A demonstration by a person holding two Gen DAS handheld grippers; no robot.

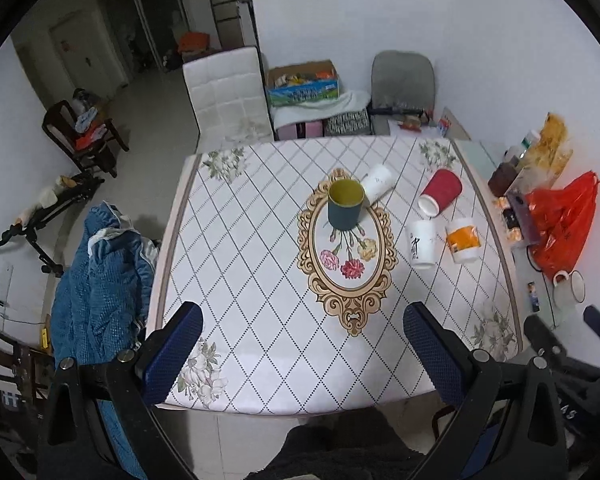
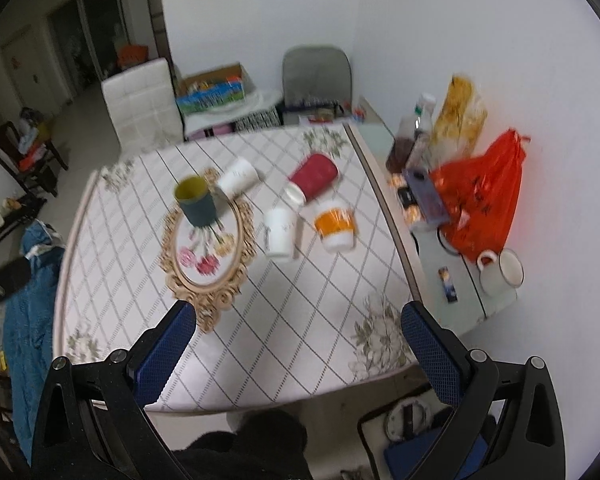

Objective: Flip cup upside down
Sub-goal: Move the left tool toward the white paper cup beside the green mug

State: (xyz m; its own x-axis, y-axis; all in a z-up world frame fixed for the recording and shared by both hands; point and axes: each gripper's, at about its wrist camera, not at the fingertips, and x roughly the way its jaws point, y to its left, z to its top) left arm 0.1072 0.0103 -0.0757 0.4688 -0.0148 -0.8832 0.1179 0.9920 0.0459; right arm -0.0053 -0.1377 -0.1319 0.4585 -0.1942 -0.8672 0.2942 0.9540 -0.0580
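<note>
A dark teal cup with a yellow inside (image 1: 345, 209) stands upright, mouth up, on the oval flower print of the table; it also shows in the right wrist view (image 2: 196, 201). Behind it a white paper cup (image 1: 377, 182) (image 2: 238, 178) lies on its side. A red cup (image 1: 439, 191) (image 2: 313, 177) lies on its side too. A white cup (image 1: 421, 243) (image 2: 281, 232) and an orange-and-white cup (image 1: 463, 240) (image 2: 334, 226) stand to the right. My left gripper (image 1: 302, 320) and right gripper (image 2: 298, 318) are open and empty, above the table's near edge.
The table (image 1: 260, 272) has a white diamond-pattern cloth. A side shelf at the right holds a red plastic bag (image 1: 560, 220), bottles and a white enamel mug (image 1: 570, 286). A blue garment (image 1: 100, 280) hangs at the left. A white chair (image 1: 226, 96) stands behind the table.
</note>
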